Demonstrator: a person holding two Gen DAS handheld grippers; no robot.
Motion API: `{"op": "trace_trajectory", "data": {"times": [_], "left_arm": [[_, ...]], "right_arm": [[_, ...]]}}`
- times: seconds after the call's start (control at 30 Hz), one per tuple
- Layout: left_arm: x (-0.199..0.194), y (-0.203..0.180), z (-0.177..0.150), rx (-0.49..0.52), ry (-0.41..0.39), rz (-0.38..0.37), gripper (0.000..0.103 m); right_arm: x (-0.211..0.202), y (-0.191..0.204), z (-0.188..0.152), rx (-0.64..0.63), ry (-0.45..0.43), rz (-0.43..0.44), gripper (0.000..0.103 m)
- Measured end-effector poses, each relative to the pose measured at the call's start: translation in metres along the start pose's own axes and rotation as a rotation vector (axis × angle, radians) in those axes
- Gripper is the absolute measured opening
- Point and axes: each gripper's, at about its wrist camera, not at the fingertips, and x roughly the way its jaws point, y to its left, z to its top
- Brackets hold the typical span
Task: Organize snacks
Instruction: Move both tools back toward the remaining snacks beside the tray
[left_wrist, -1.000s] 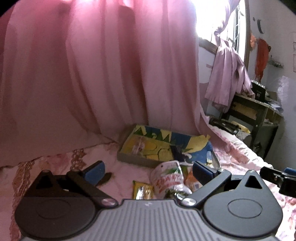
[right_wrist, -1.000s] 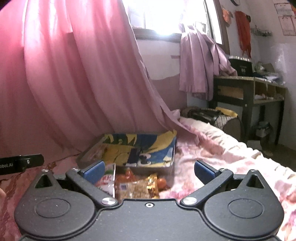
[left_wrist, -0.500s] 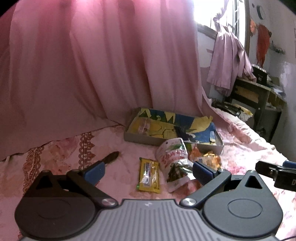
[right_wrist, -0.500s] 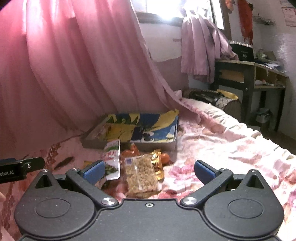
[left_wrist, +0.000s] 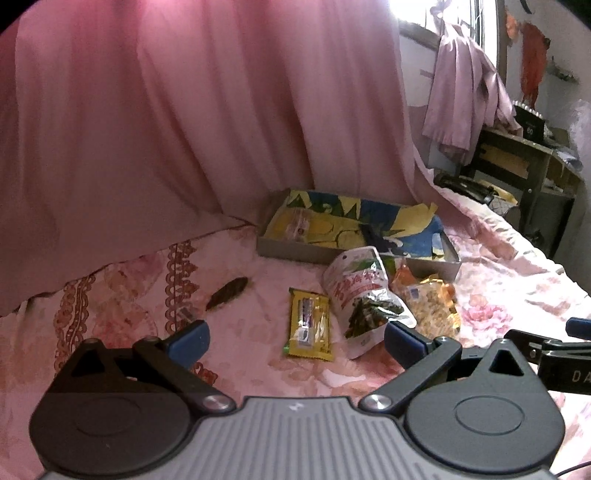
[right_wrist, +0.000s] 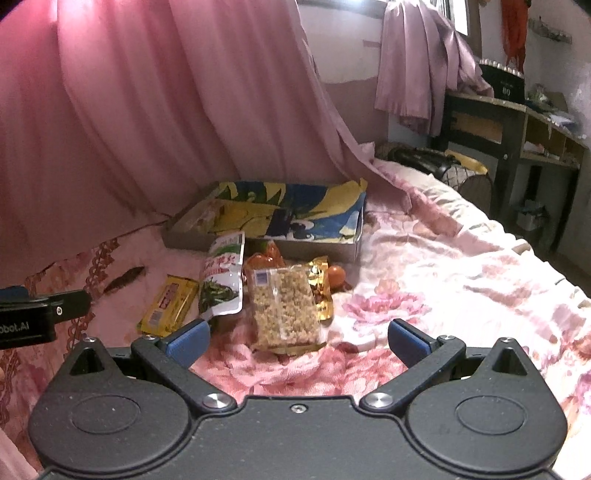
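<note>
Several snacks lie on the pink floral bed in front of a shallow grey box (left_wrist: 354, 254) (right_wrist: 266, 243) lined with yellow-blue paper. A yellow bar (left_wrist: 309, 324) (right_wrist: 168, 305), a white-green seaweed pouch (left_wrist: 364, 295) (right_wrist: 221, 277), a clear puffed-grain pack (right_wrist: 284, 306) (left_wrist: 428, 306), a gold wrapper (right_wrist: 322, 288) and an orange sweet (right_wrist: 336, 275) lie together. My left gripper (left_wrist: 295, 341) is open and empty, just short of the yellow bar. My right gripper (right_wrist: 297, 338) is open and empty, just short of the grain pack.
A pink curtain (left_wrist: 184, 129) hangs behind the box. A dark leaf-like scrap (left_wrist: 227, 293) lies left of the snacks. A wooden desk (right_wrist: 517, 133) and a dark bag (right_wrist: 424, 157) stand beyond the bed at right.
Both grippers have risen and tilted down, pulling back from the snacks, so the whole pile and more bed show. Both stay open and empty.
</note>
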Motion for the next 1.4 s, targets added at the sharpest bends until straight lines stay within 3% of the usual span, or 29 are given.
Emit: {"op": "trace_trajectory", "data": {"times": [0.6, 1.2, 1.4], "left_arm": [[0.043, 0.008, 0.004, -0.031, 0.161, 0.004, 0.103], [0.101, 0.002, 0.023, 0.042, 0.199, 0.012, 0.103], [0.121, -0.003, 0.029, 0.07, 0.197, -0.029, 0.103]], "right_arm": [[0.047, 0.0, 0.017, -0.04, 0.203, 0.096, 0.102], [0.091, -0.012, 0.038, -0.074, 0.213, 0.058, 0.102], [0.105, -0.015, 0.047, -0.076, 0.226, 0.061, 0.102]]}}
